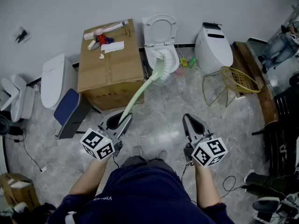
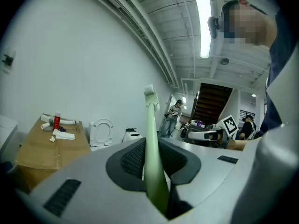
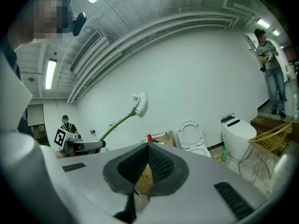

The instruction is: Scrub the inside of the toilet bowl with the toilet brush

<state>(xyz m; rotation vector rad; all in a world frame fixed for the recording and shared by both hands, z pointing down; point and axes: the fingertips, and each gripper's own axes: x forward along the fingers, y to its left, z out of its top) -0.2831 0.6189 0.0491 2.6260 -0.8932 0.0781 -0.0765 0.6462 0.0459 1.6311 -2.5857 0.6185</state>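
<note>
- Toilet brush (image 1: 140, 90), one: long pale green handle with a slight curve and a white bristle head (image 3: 140, 104). In the right gripper view the head stands raised in the air against the wall, above and to the side of the bowl. In the head view it lines up over the rim of the toilet bowl (image 1: 174, 60); whether it touches cannot be told.
- Left gripper (image 1: 122, 121), one: jaws closed tight on the lower end of the brush handle, which runs up and away between the black pads.
- Right gripper (image 1: 190, 120), one: jaws brought together with nothing between them, held apart from the brush and over the floor (image 1: 159, 106).
- Toilets, three plainly seen: the one at centre with its lid (image 1: 160, 29) up, a closed toilet (image 1: 212, 48) to the right, and another closed toilet (image 1: 51, 78) to the left. White fixtures at the far left edge are too cut off to count.
- Cardboard box (image 1: 110, 66), one: just left of the open toilet, with a red bottle (image 1: 99, 36) and white items on top.
- Yellow wire basket (image 1: 233, 80), one: on the floor at right.
</note>
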